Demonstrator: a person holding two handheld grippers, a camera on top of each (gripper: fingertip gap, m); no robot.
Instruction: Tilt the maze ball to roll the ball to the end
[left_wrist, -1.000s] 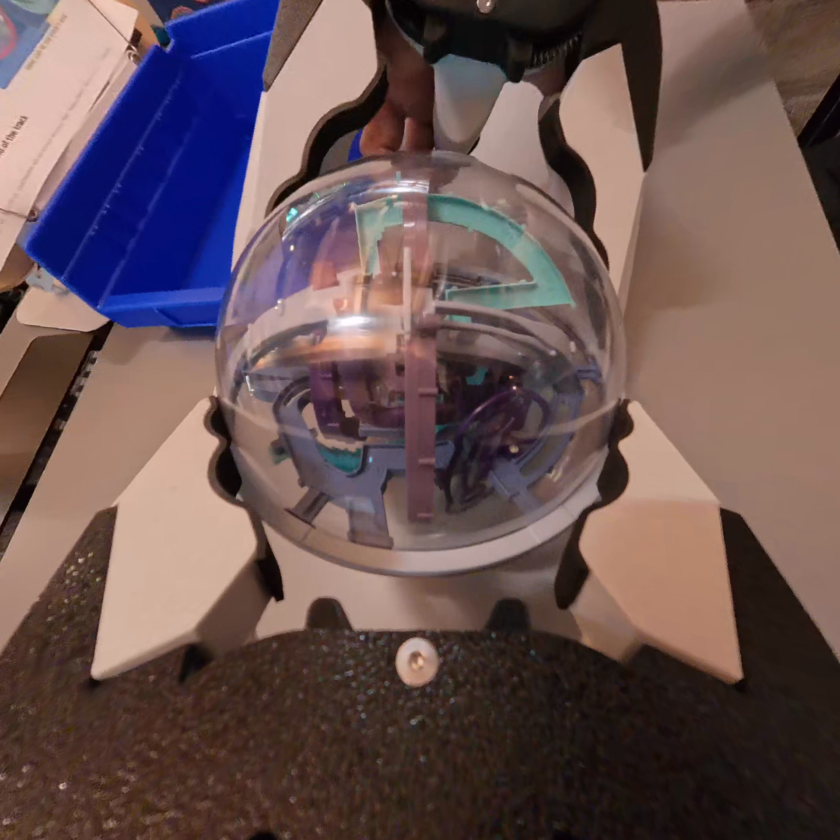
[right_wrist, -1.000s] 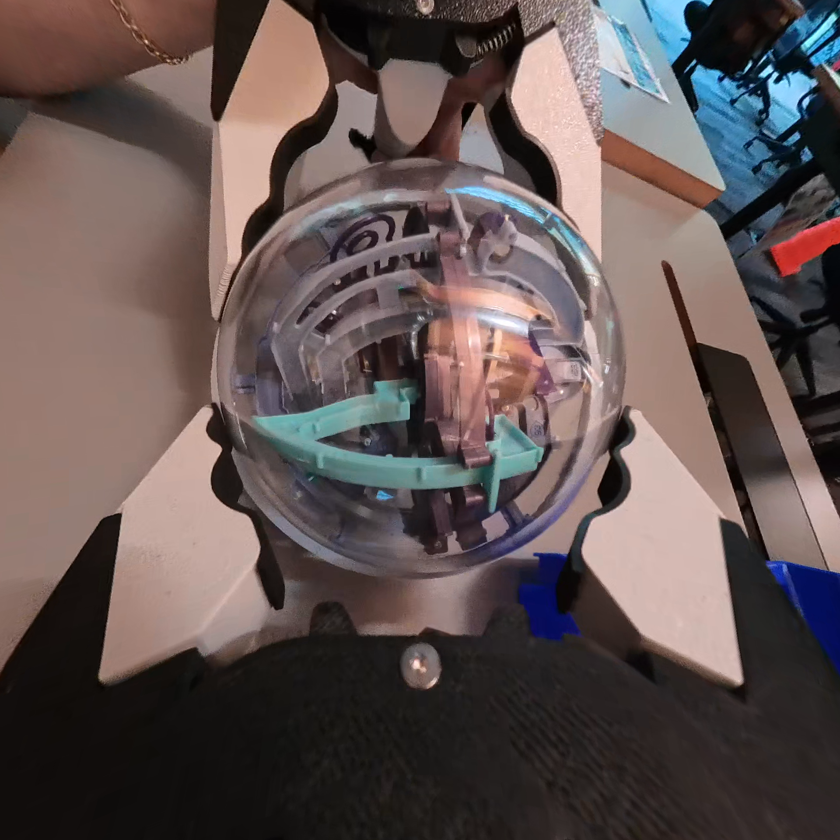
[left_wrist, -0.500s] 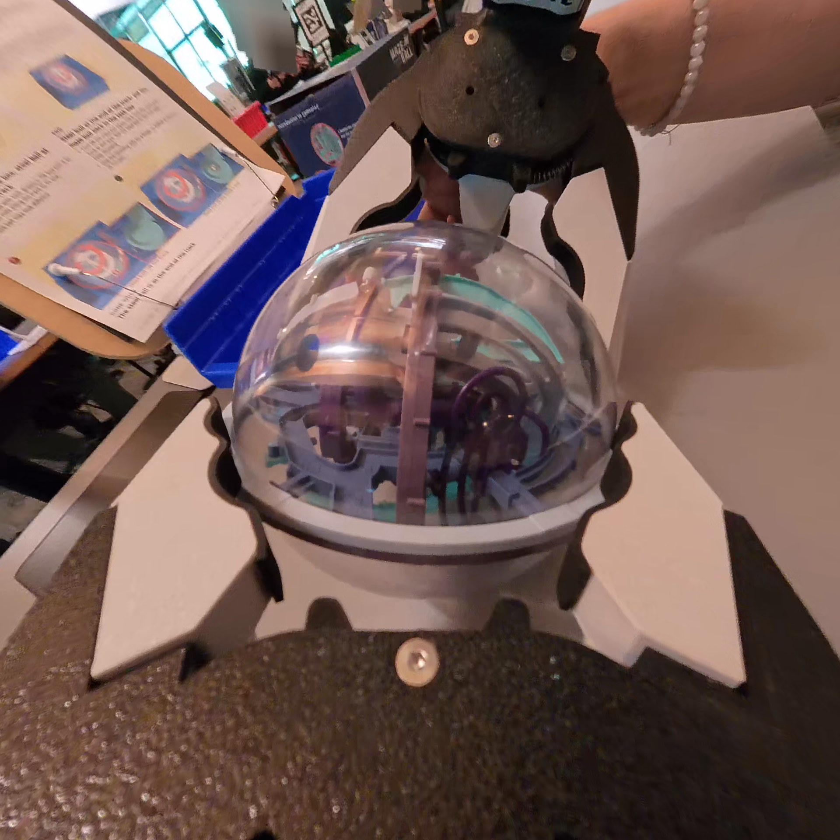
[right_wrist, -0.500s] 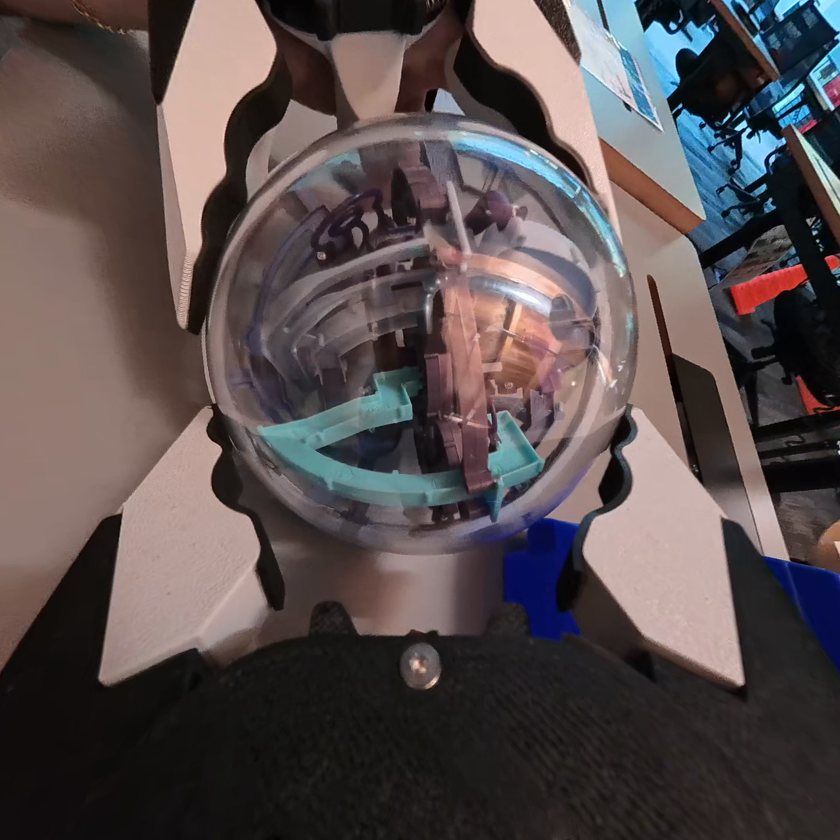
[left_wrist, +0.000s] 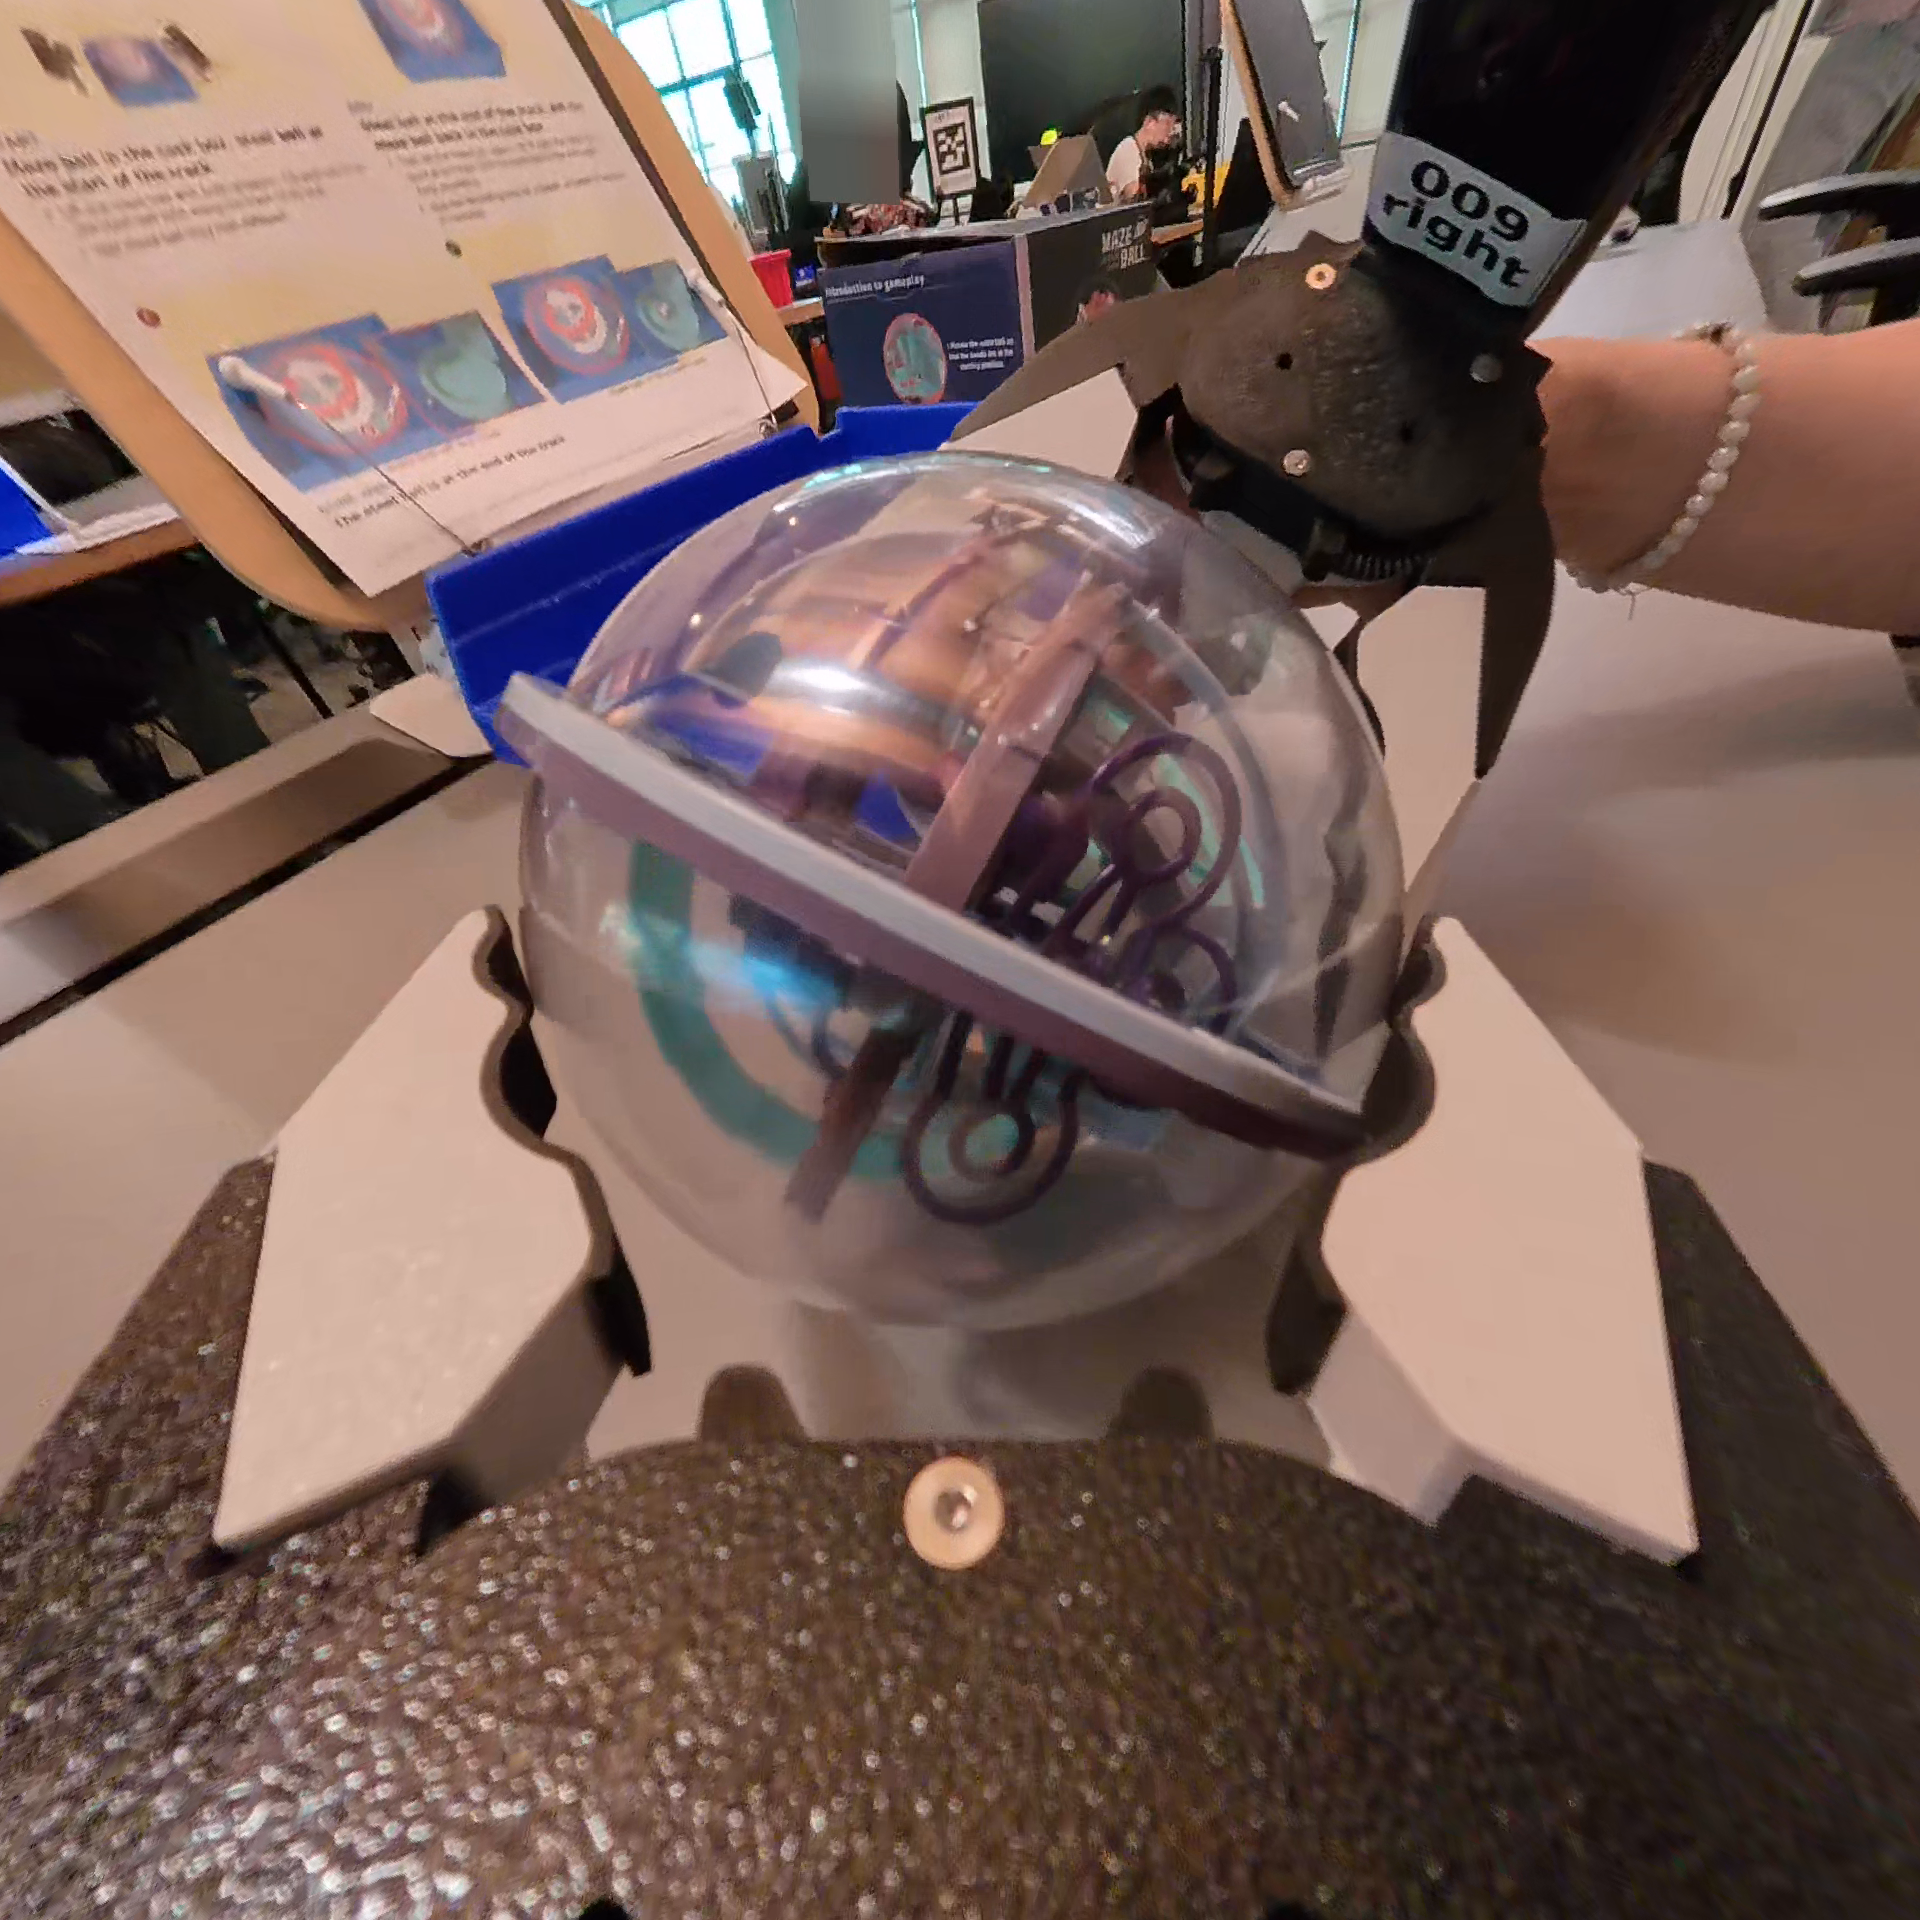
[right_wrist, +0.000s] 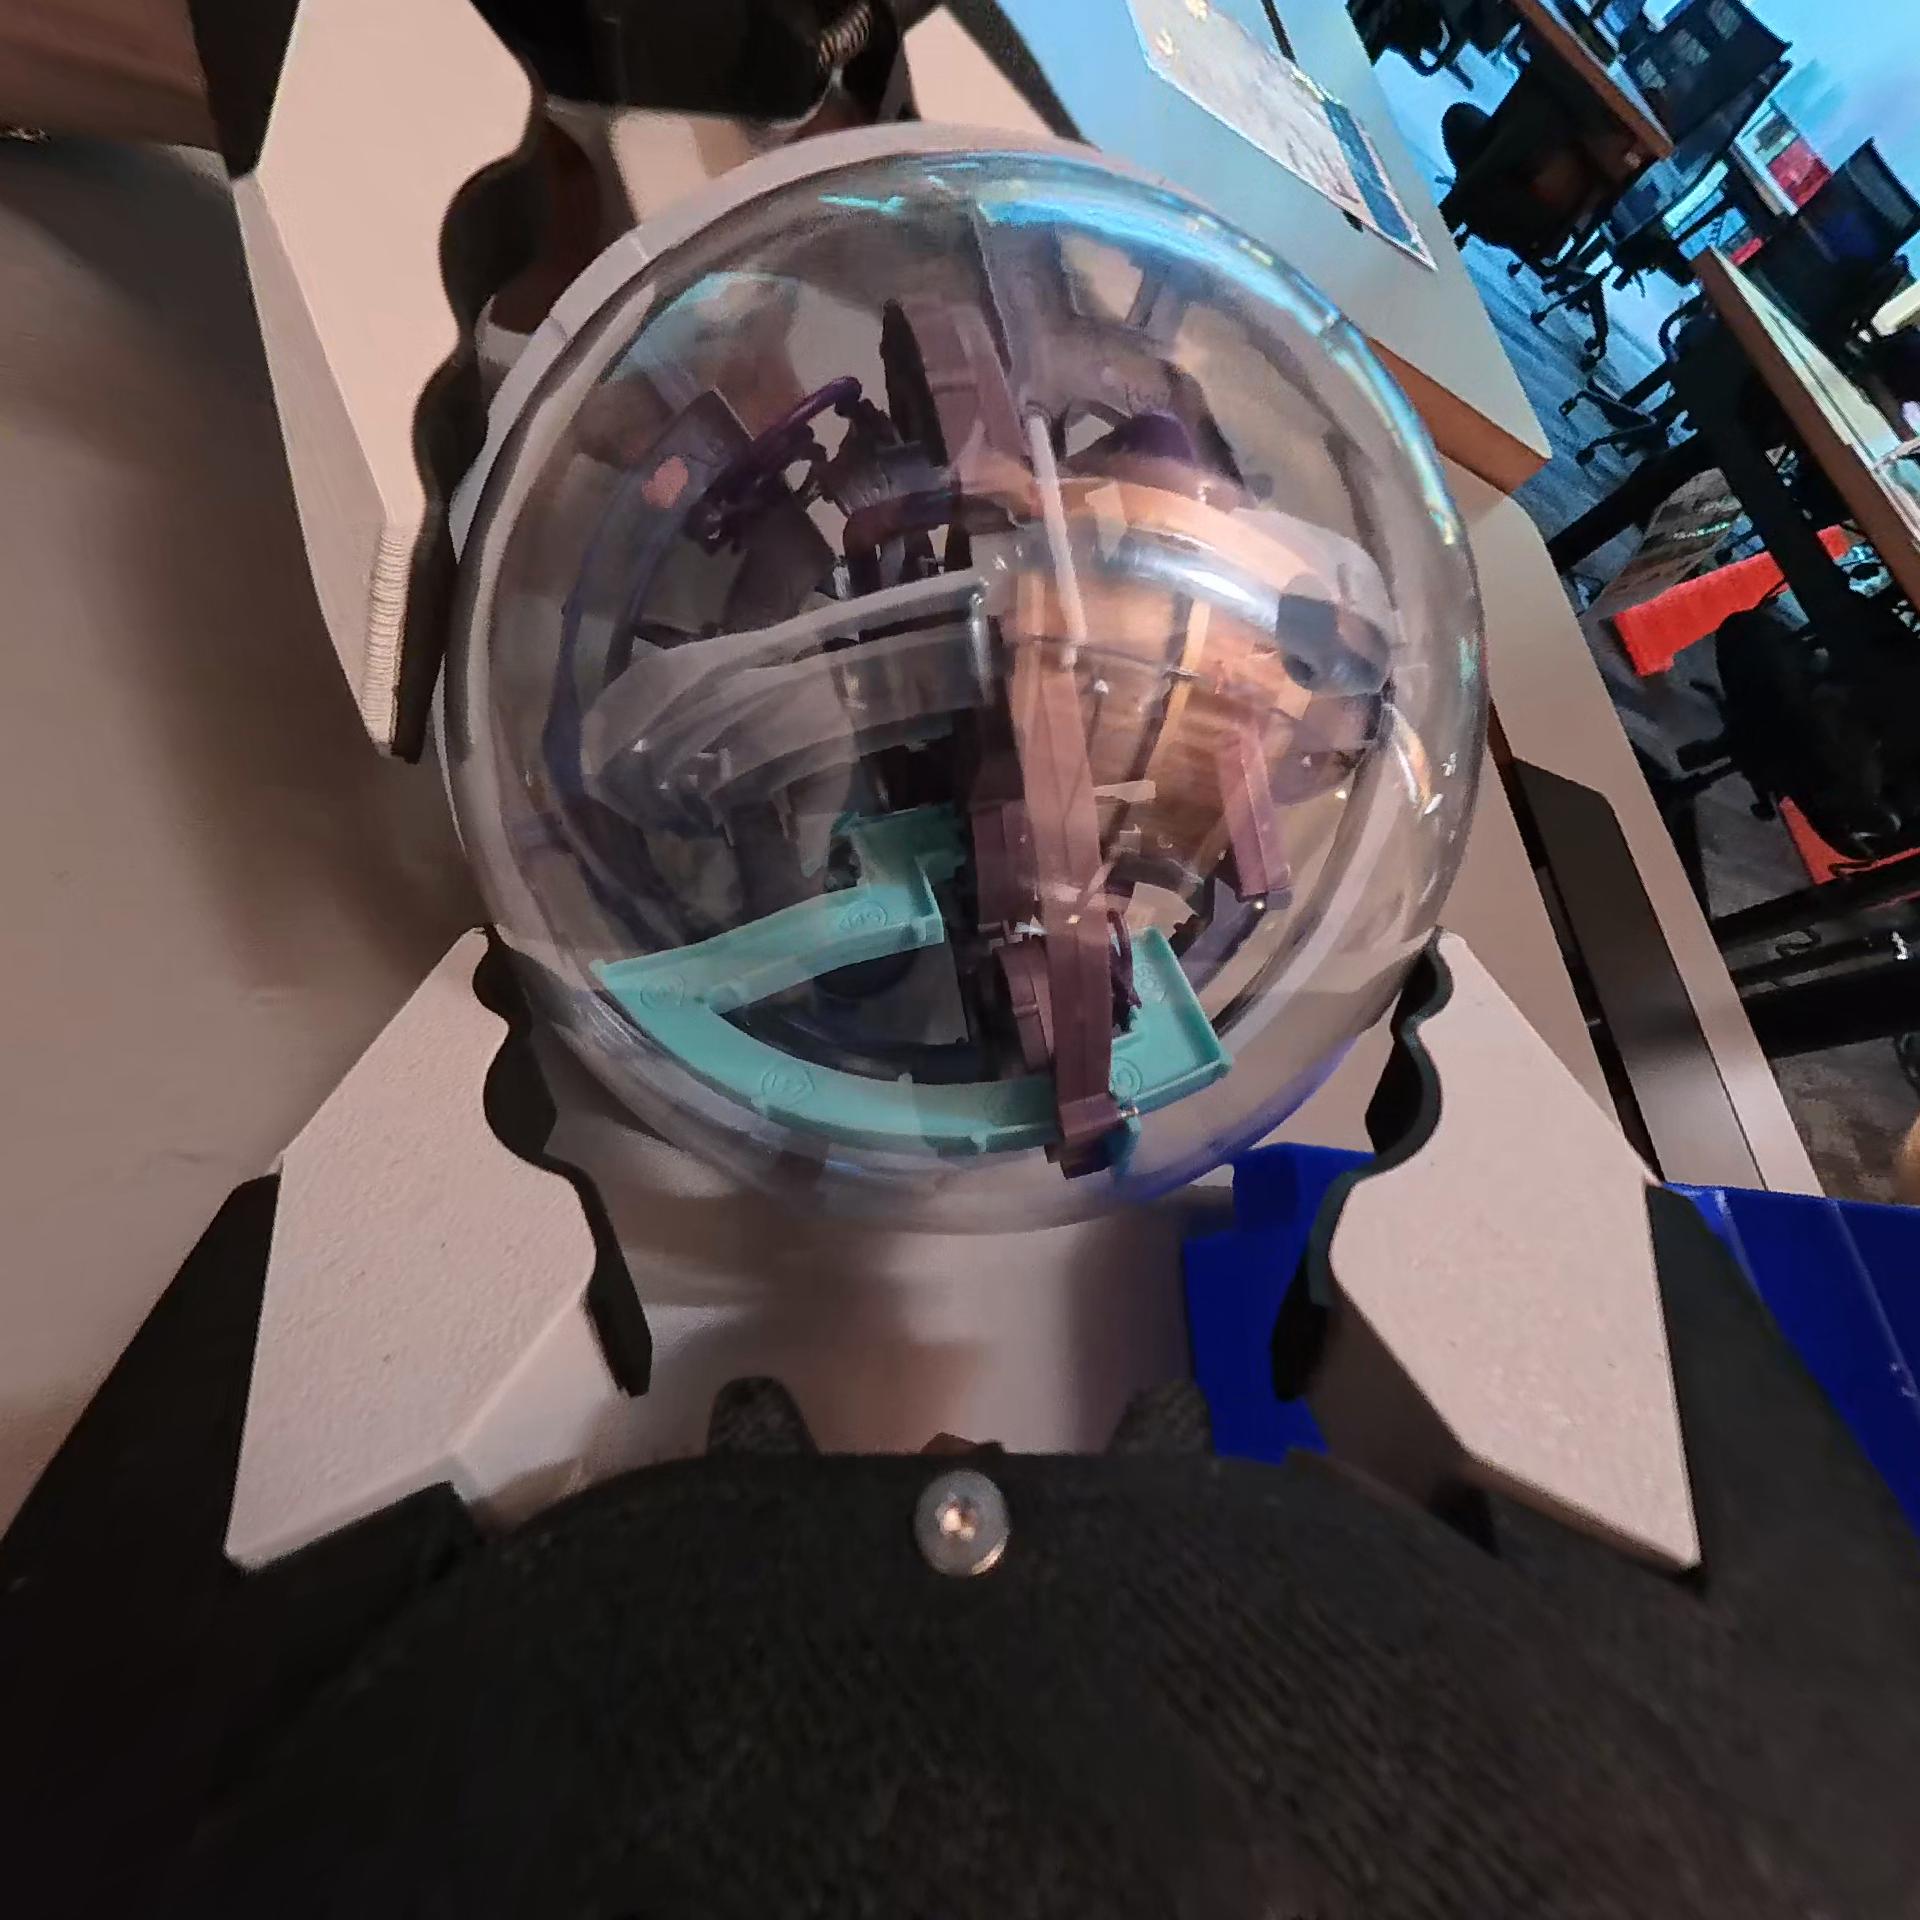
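Both grippers look the same: speckly black body low in frame, one silver screw (left_wrist: 953, 1510) dead centre, white wedge fingers (left_wrist: 416, 1299) with wavy black pads. Upper right, a pearl bracelet (left_wrist: 1704, 457) on the wrist, plus a labelled tag (left_wrist: 1470, 231).

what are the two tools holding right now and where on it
Both the left tool and the right tool clamp the clear maze ball, their fingers pressed on its opposite sides.

The maze ball (right_wrist: 966, 665) is clear, with teal, purple, grey and tan tracks inside and a grey band around it. The bin (left_wrist: 623, 582) is bright blue, the bench (left_wrist: 1662, 831) off-white.
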